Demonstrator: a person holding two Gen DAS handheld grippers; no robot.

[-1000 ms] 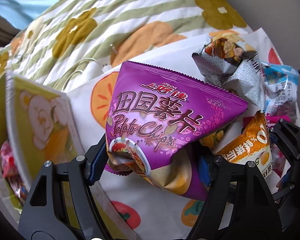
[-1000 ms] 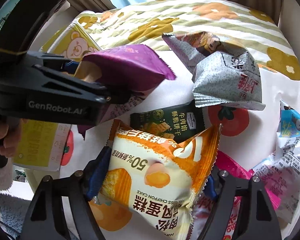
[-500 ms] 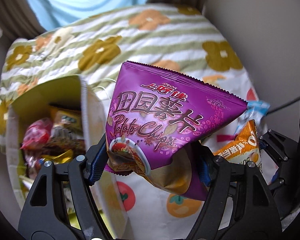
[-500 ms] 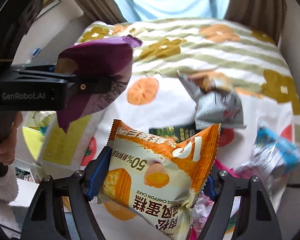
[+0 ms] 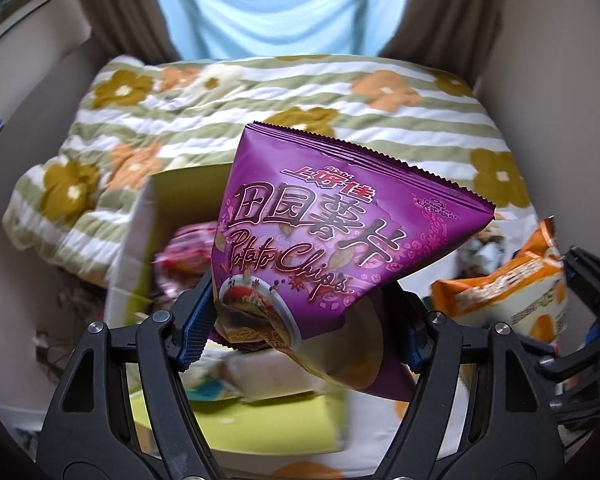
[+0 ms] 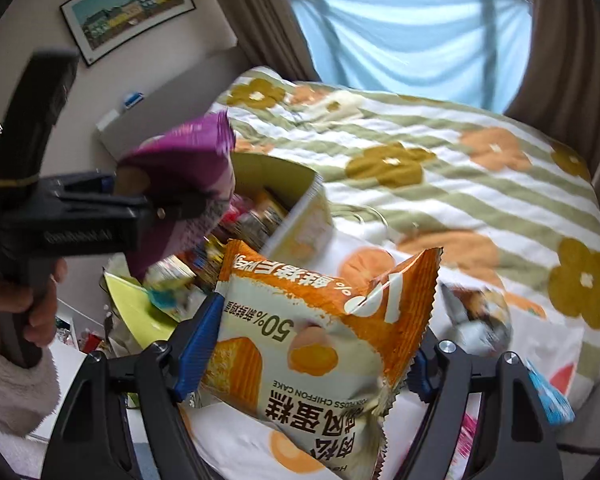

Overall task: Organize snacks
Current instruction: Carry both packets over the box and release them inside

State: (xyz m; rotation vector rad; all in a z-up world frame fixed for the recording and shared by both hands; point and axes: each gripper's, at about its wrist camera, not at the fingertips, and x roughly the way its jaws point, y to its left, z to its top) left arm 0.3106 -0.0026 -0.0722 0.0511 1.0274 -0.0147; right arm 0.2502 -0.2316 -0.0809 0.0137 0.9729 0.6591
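Note:
My left gripper (image 5: 300,334) is shut on a purple potato chips bag (image 5: 332,236) and holds it in the air above an open yellow-green snack box (image 5: 140,240) with several packets inside. My right gripper (image 6: 300,344) is shut on an orange and white chiffon cake packet (image 6: 312,328), lifted beside the box (image 6: 300,224). The left gripper and purple bag (image 6: 188,168) show at the left of the right wrist view. The cake packet (image 5: 508,292) shows at the right of the left wrist view.
A floral striped quilt (image 6: 440,160) covers the bed behind the box. A grey snack bag (image 6: 476,320) and a blue packet (image 6: 548,396) lie on the fruit-print cloth (image 6: 540,344) at right. Curtains and a window are behind; a framed picture (image 6: 128,12) hangs at left.
Both grippers have risen and swung left toward the box with their packets. The box has come under the purple bag; the loose snacks on the cloth have dropped to the right.

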